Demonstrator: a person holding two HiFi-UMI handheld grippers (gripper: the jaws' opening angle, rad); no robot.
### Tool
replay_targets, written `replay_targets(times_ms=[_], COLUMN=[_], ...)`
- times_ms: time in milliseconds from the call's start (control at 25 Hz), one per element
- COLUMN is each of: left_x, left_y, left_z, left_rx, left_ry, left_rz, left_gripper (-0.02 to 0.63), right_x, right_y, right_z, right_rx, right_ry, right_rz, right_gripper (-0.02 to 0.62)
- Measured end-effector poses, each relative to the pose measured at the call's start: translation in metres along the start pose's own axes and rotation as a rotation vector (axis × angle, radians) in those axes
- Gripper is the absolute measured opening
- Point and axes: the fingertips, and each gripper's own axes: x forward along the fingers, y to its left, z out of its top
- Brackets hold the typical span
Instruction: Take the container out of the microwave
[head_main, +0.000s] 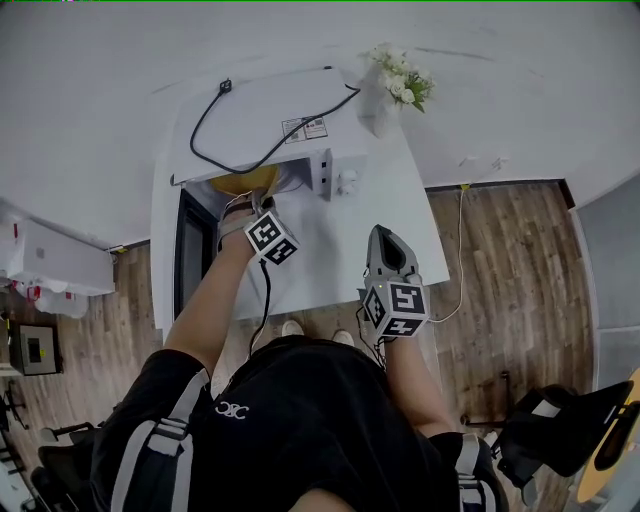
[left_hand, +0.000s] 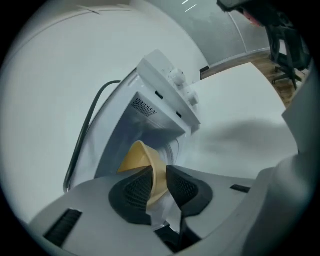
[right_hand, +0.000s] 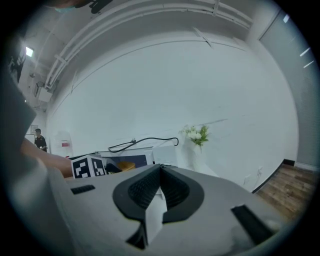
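Left gripper (left_hand: 160, 174) fingers grasp yellow container (left_hand: 144, 159) rim; container tilted, rim edge-on at microwave (left_hand: 167, 87) mouth. Pinch shows only in left gripper view. Right gripper (right_hand: 160, 172) fingers clenched, empty.

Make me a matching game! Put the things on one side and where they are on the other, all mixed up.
Things:
1. yellow bowl-shaped container
2. black cable
3. white flowers

Places:
A. lying on top of the white microwave
B. pinched between the jaws of the left gripper
C. at the corner of the white table, beside the microwave

Pairs: 1-B, 2-A, 3-C
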Motion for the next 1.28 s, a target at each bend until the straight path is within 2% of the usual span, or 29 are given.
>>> replay_targets(times_ms=[240,560,760,920,1280], left_x=[-0.038,-0.084,-0.104,-0.110,-0.114], left_y=[-0.012,-0.040,-0.054,-0.062,-0.066], left_z=[-0.004,0.001,0.008,0.009,0.008], left_rx=[-0.017,0.022,-0.007,-0.029,-0.014], left_ry=[0.004,-0.008,-0.014,-0.003,0.004], left_rz=[-0.014,-0.012,-0.021,-0.024,-0.018], left_gripper=[0.101,0.098,0.098,0.098,0.097], right_x=[0.011,0.019,0.018,0.017,0.021], right_y=[0.010,0.029,0.036,0.037,0.038], right_z=[-0.010,-0.018,-0.019,-0.022,-0.029], right_rx=[-0.005,-0.022,-0.052,-0.067,-0.016], right_ry=[0.032,0.056,0.054,0.061,0.075], right_rz=[0.069,0.175,0.231,0.258,0.284], right_gripper=[0.003,0.003,0.003,0.003,0.003])
